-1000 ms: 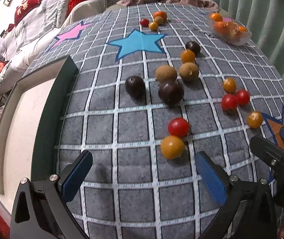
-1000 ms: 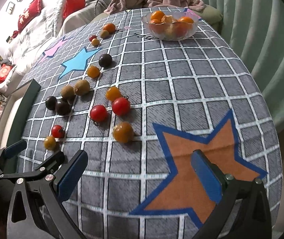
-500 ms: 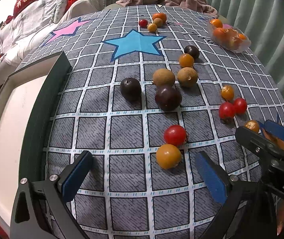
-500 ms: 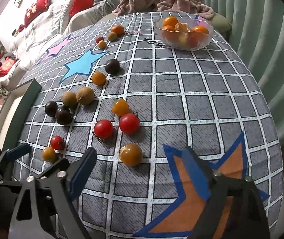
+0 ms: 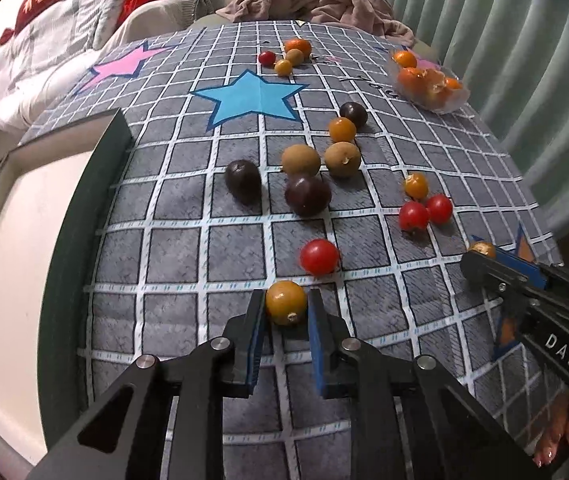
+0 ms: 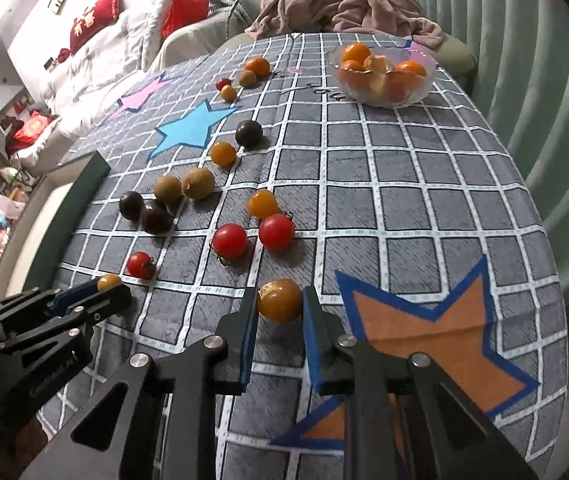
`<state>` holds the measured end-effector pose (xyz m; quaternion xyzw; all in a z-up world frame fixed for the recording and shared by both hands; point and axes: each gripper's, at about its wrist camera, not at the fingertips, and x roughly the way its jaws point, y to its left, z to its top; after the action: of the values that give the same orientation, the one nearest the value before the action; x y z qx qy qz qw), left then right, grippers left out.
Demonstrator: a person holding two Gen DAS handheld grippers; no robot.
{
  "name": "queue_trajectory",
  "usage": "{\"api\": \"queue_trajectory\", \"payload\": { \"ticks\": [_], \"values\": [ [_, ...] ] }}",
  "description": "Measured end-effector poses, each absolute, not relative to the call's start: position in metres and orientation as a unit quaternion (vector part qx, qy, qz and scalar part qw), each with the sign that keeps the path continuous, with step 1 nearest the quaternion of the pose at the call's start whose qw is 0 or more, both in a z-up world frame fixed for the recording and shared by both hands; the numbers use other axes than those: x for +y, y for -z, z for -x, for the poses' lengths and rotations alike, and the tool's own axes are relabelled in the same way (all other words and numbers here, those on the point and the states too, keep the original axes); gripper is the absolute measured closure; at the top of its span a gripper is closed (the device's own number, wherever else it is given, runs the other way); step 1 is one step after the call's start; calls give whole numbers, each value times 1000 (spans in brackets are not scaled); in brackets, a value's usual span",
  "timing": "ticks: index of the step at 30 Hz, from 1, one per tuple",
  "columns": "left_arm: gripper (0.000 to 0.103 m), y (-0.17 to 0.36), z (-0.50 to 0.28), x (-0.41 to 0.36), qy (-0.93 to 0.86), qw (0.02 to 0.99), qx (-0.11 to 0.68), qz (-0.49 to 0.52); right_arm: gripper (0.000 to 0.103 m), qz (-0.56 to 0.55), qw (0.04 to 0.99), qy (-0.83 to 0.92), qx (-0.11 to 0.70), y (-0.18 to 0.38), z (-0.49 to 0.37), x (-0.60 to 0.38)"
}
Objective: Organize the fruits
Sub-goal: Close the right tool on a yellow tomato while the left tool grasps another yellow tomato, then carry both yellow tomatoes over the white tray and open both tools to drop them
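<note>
The cloth with its grey grid covers the whole table, and I take the blue star on it as the landmark. The tray, dark green outside and pale inside, lies left of the star and nearer to you. The glass bowl with orange fruits stands to the right of the star, at the far side of the cloth.

Your left gripper is well on the near side of the star. Its two blue pads are closed in on a yellow tomato, one pad at each side and touching it. The tomato seems to rest on the cloth; I cannot tell if it is lifted. Your right gripper is near the orange star, far to the near right of the blue star. It grips a second yellow tomato in the same way.

Between the grippers and the star lie the loose fruits. Two dark plums and two brown kiwis sit just near of the star. One red tomato is just beyond the left gripper. Two red tomatoes are touching, just beyond the right gripper. A small group of four fruits lies beyond the star.
</note>
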<state>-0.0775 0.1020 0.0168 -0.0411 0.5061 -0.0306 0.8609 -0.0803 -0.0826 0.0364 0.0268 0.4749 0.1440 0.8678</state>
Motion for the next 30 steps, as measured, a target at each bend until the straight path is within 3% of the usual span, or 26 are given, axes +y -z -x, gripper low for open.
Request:
{"api": "queue_trajectory", "payload": {
  "ticks": [13,22,30],
  "values": [
    [81,-67,107,148,36,884,464,52,79,-31,874,-178,451,-80,98,-57],
    [81,-95,108,222,-27,901,431,42,79,-4,866,-238,439,-111,92,18],
    [81,-85,94,289,-95,897,429,46,79,31,841,-296,453,-110,72,113]
  ]
}}
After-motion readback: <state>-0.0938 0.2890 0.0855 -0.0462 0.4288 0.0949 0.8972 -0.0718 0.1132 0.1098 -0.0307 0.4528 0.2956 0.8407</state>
